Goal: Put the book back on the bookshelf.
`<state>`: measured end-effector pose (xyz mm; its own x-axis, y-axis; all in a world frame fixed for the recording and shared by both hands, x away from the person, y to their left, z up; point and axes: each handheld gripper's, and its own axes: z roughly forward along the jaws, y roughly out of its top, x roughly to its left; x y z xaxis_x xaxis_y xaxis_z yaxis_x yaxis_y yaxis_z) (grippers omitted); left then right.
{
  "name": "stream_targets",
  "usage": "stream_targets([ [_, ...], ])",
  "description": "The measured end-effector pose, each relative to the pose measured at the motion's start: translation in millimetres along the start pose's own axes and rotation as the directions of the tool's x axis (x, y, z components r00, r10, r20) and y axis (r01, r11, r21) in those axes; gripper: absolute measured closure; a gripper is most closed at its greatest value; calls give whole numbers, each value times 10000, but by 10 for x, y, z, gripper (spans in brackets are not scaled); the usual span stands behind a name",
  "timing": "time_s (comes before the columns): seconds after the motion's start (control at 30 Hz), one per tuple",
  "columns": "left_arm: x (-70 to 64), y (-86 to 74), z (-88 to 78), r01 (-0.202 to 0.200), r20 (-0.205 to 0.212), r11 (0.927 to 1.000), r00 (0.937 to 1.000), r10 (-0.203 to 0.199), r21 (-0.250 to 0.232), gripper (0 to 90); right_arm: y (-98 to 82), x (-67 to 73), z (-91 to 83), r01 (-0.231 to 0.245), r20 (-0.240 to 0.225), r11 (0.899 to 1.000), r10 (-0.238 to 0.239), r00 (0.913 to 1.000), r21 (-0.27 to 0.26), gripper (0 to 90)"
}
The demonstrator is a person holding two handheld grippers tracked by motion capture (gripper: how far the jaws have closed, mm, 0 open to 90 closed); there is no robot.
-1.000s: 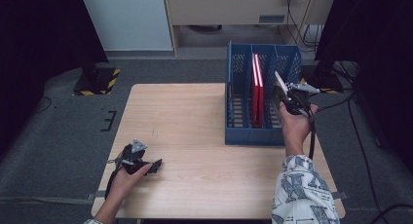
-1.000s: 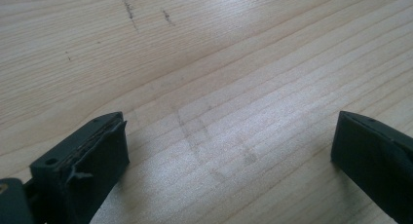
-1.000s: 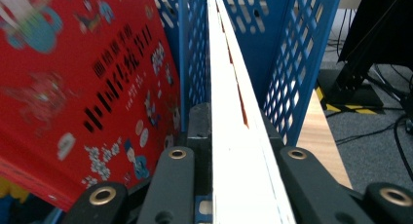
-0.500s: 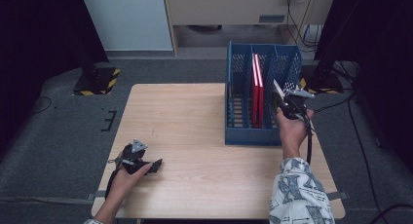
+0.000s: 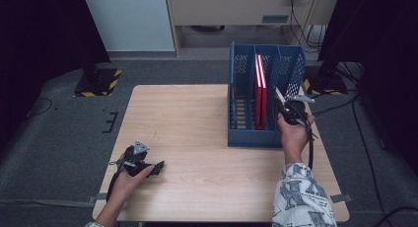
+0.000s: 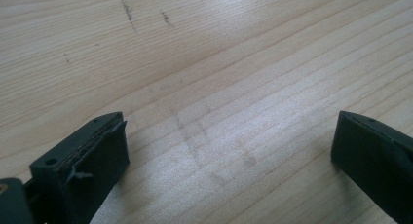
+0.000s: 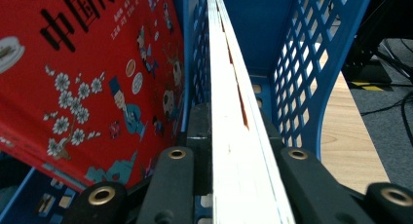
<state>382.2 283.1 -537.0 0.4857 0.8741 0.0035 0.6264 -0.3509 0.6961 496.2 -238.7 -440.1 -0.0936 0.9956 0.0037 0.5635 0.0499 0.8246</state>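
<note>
Right gripper (image 7: 226, 151), jaws clamped on the thin, stiff, light white-edged book (image 7: 229, 107) in the blue plastic rack's (image 5: 291, 74) rightmost slot; grip near its edge; left gripper (image 6: 229, 160) jaws apart.

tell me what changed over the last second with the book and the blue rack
The right tongs, shut on a thin book seen edge-on, have sunk a little, lowering it into the right compartment of the blue rack. The grip did not change. The left tongs stayed open on the table, and the red books kept their place in the middle compartment.
</note>
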Motion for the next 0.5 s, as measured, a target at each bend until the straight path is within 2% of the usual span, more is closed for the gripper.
stream_targets([
  [0.27, 1, 2, 1, -13, 14, 10000, 10000, 13, 9, 0, -58, 37, -36, 135, -41, 9997, -134, 9999, 190, 746],
  [0.47, 1, 3, 2, -12, 12, 10000, 10000, 12, 6, 0, -168, 38, -71, 36, -182, 9987, -27, 9998, 501, 734],
  [0.5, 1, 2, 2, -12, 12, 10000, 10000, 12, 0, 0, -182, 38, -75, 19, -219, 9991, -9, 9998, 426, 733],
])
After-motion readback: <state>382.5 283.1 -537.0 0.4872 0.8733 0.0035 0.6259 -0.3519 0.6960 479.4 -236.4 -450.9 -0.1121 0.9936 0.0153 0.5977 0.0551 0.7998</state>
